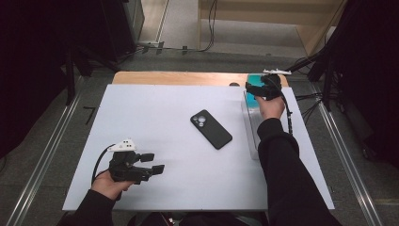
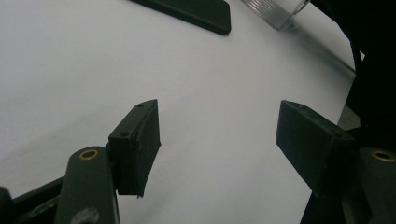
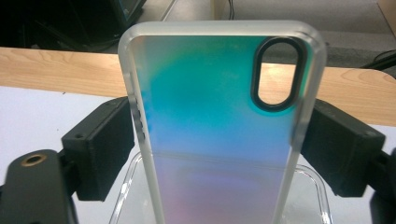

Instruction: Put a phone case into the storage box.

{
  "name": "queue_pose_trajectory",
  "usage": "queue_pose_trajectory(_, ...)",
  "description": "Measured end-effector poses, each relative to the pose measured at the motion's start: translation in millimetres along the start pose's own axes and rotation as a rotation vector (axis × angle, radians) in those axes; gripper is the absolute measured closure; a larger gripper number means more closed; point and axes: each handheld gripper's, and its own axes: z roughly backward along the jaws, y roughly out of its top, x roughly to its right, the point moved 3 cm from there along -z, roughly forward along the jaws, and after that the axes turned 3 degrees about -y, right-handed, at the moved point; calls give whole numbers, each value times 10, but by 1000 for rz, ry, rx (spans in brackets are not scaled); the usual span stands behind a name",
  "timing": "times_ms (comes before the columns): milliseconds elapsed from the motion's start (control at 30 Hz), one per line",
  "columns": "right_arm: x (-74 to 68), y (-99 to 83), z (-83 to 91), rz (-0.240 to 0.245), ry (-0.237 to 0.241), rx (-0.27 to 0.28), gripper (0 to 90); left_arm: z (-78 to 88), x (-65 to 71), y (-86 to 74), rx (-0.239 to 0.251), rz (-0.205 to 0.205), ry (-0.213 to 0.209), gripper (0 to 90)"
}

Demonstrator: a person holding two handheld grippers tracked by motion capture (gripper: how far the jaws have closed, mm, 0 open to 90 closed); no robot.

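Observation:
A frosted phone case [image 3: 210,116] with a teal-to-pink sheen stands upright between the jaws of my right gripper [image 3: 215,149], whose pads touch both of its long edges. Its lower end sits in a clear plastic box [image 3: 314,186]. From above, the right gripper [image 1: 257,90] is at the far right of the white mat, over the far end of the clear box [image 1: 252,129], with the teal case [image 1: 254,79] showing beside it. A black phone [image 1: 211,129] lies face down mid-table. My left gripper [image 1: 153,163] rests near the front left, open and empty [image 2: 219,135].
The white mat [image 1: 155,117] covers a wooden table whose far edge [image 1: 179,77] shows behind it. In the left gripper view the black phone [image 2: 196,11] and a corner of the clear box [image 2: 275,9] lie ahead. Cables and dark stands surround the table.

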Motion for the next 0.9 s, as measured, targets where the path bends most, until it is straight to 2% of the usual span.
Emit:
queue_pose_trajectory(67, -6, 1, 2, 13, 3, -2, 109, -2, 0, 0, 1, 1, 1, 309)
queue_pose_trajectory(467, 14, -9, 15, 6, 3, -19, 96, -9, -7, -1, -2, 2, 3, 308)
queue_pose_trajectory(567, 18, -6, 40, -1, 29, -32, 89, -17, -15, -2, -5, 5, 6, 308)
queue_pose_trajectory(633, 18, -3, 76, -1, 44, -43, 89, -17, -24, 0, -11, 7, 8, 308)
queue_pose_trajectory(733, 17, 7, 151, 14, 41, -52, 89, -22, -23, 7, -7, 10, 8, 308)
queue_pose_trajectory(900, 18, 20, 318, 15, 86, -73, 89, -31, -28, 25, -9, 14, 9, 308)
